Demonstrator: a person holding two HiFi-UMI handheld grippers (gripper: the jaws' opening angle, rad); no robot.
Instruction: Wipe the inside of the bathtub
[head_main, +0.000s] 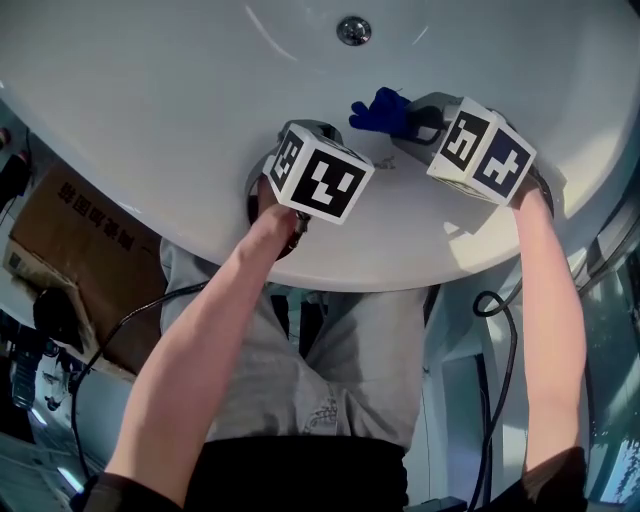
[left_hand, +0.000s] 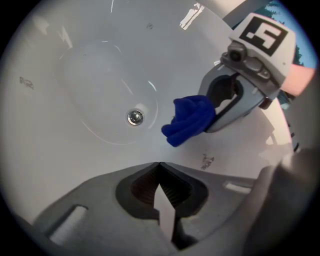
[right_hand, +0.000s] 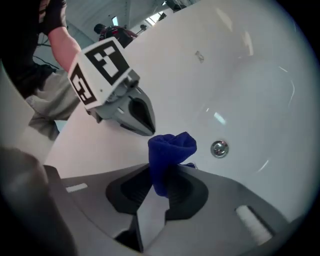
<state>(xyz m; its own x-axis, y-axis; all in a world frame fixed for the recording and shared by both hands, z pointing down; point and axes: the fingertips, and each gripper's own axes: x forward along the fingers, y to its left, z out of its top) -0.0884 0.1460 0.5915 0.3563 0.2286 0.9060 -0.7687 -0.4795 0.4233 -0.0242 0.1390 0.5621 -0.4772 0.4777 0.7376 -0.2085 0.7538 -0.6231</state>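
One white bathtub (head_main: 150, 100), one drain (head_main: 353, 30), right tongs (right_hand: 159, 172) gripping one blue cloth (right_hand: 171, 146), left tongs (left_hand: 159, 165) closed, empty

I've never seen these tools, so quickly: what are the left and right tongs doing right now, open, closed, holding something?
Left tongs: closed, holding nothing.
Right tongs: closed on the blue cloth.

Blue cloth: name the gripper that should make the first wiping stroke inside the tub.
Right. The right gripper has its fingers shut on the blue cloth, over the bathtub inner wall, near the drain. The left gripper beside it is shut and empty.
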